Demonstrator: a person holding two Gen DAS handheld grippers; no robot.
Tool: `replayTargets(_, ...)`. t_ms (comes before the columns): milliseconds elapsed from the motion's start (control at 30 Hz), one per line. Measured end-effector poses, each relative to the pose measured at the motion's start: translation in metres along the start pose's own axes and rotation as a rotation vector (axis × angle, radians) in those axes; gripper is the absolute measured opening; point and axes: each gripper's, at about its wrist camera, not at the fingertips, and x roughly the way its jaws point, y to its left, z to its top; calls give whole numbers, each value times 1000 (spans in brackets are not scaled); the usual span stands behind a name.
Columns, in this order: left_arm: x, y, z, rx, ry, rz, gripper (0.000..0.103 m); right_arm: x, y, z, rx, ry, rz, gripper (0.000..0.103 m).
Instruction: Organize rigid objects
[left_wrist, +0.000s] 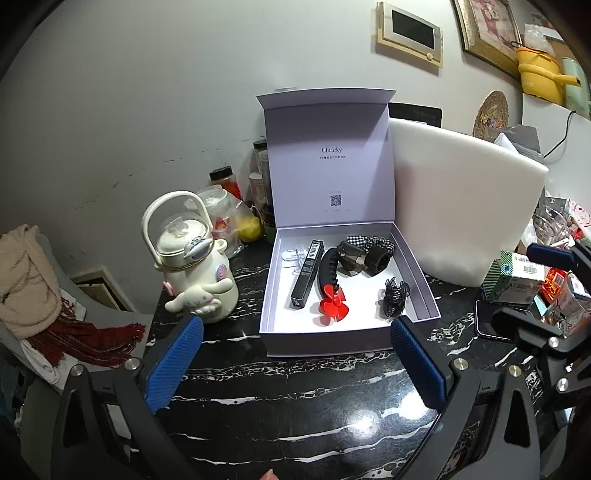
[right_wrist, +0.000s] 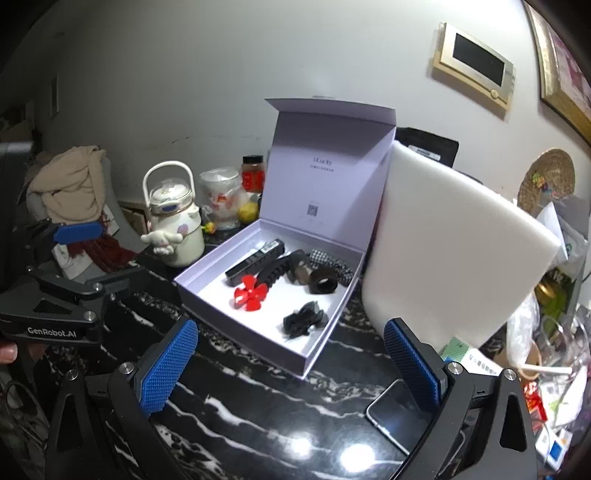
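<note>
Left tongs (left_wrist: 295, 363): spread wide, nothing between the blue pads, over bare desk (left_wrist: 295, 406).
Right tongs (right_wrist: 291, 363): released too, empty, a phone (right_wrist: 395, 417) by the right pad.
Box (left_wrist: 325, 343): open on the desk just beyond the tongs, lid up.
In the box: red fan (left_wrist: 330, 304), black clip (left_wrist: 393, 295), long clip (left_wrist: 328, 267), tube (left_wrist: 307, 273).
Behind: white foam (left_wrist: 461, 199) beside the box, kettle (left_wrist: 192, 266) left of it.

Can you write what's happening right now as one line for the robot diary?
left gripper: open, empty | right gripper: open, empty | box: lid up | inside: red flower clip, black claw clip
</note>
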Motion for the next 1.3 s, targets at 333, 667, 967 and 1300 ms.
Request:
replayTargets(333,-1,-6,-14,1,40,-30,103,2,-9,-15,40,29,-2,102)
replayTargets(667,2,-8,-26,-9,77,-51,103,5,-7,-23,27,55,-4,102)
replayTargets(967,3,-6,-29,-8,93,-40,103,10,-3,-23,8,63,3,102)
replayTargets(1300,4,-6,-28,2,96,-41,103,13,-2,-24,-1,71,-2,102)
